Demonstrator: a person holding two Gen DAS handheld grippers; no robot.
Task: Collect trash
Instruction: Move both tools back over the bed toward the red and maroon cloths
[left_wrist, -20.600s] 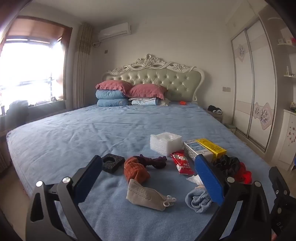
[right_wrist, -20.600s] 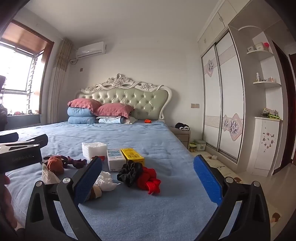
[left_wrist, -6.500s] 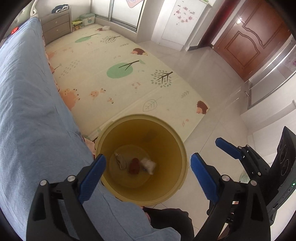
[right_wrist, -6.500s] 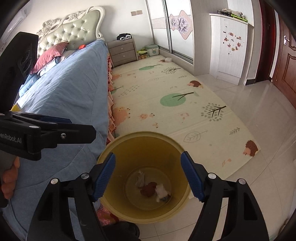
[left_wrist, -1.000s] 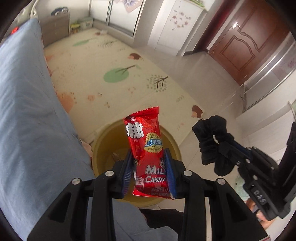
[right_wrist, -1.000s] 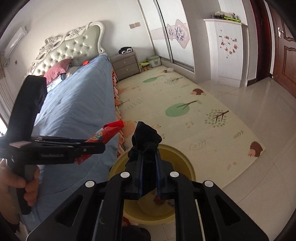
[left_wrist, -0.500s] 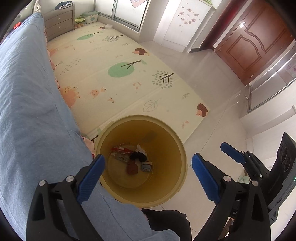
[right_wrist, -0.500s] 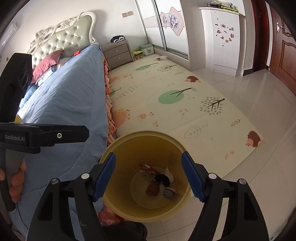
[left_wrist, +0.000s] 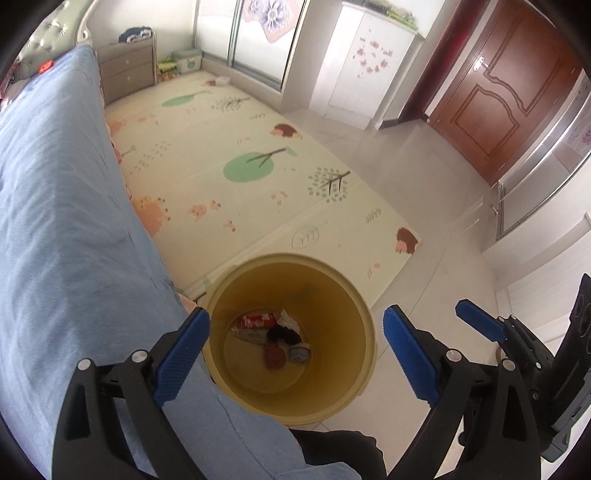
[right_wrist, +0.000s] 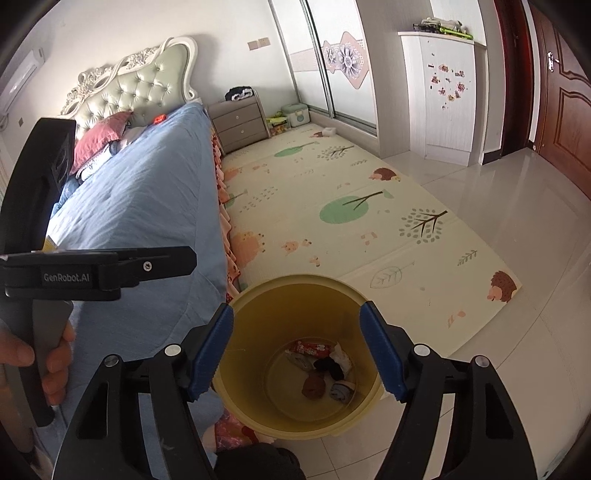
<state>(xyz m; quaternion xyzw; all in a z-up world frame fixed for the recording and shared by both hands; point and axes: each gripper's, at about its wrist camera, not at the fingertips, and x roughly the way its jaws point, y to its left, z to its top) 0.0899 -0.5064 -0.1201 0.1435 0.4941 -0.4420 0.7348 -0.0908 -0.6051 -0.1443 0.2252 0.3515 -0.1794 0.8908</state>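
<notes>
A yellow trash bucket (left_wrist: 354, 295) stands on the floor at the bed's foot corner; it also shows in the right wrist view (right_wrist: 258, 295). Inside lie a red candy wrapper (left_wrist: 255, 320), a black scrunchie (left_wrist: 282, 334), a brown cloth (left_wrist: 275, 357) and other scraps. The wrapper (right_wrist: 308, 348) and scrunchie (right_wrist: 328, 366) also show in the right wrist view. My left gripper (left_wrist: 295, 350) is open and empty above the bucket. My right gripper (right_wrist: 297, 350) is open and empty above it too. The right gripper also appears at the left wrist view's right edge (left_wrist: 480, 325).
The blue bed (left_wrist: 55, 221) lies to the left, its edge against the bucket. A patterned play mat (left_wrist: 240, 166) covers the floor beyond. A grey nightstand (right_wrist: 240, 123), white wardrobe (right_wrist: 439, 96) and brown door (left_wrist: 498, 99) stand farther off. Tiled floor (right_wrist: 517, 221) is at right.
A second ago the left gripper held the red candy wrapper and the right held the black scrunchie. Both opened and the items fell into the bucket. Since half a second ago, both views tilted up slightly.
</notes>
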